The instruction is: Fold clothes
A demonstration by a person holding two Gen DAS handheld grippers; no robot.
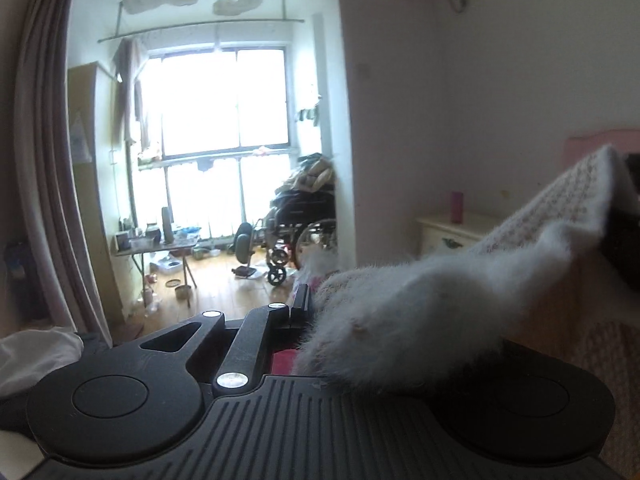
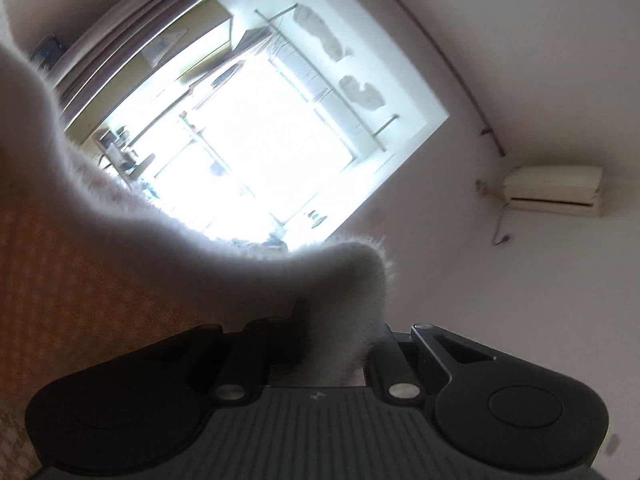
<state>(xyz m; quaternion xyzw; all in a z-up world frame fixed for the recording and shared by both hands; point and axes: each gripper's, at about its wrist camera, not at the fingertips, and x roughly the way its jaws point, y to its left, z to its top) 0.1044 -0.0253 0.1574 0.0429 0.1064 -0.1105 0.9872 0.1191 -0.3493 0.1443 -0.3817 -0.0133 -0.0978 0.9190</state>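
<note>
A bright window [image 1: 224,120] lights the bedroom behind a white fluffy knitted garment [image 1: 420,304], which hangs stretched between both tools. The left gripper [image 1: 308,312] is closed on one furry edge; the right gripper [image 2: 332,344] is pinched tight on another, below a wall air conditioner [image 2: 554,190].

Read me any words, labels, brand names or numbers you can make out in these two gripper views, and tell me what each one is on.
No text can be read in either view.
Small pale embossed mark on the right gripper's black ribbed body: a logo shape, not letters.
Pale sheet on the tall yellow wooden cabinet by the window: too blurred to read.
White wall air conditioner: no legible badge.
Fuzzy white-and-pink knitted garment: no tag or print visible.
</note>
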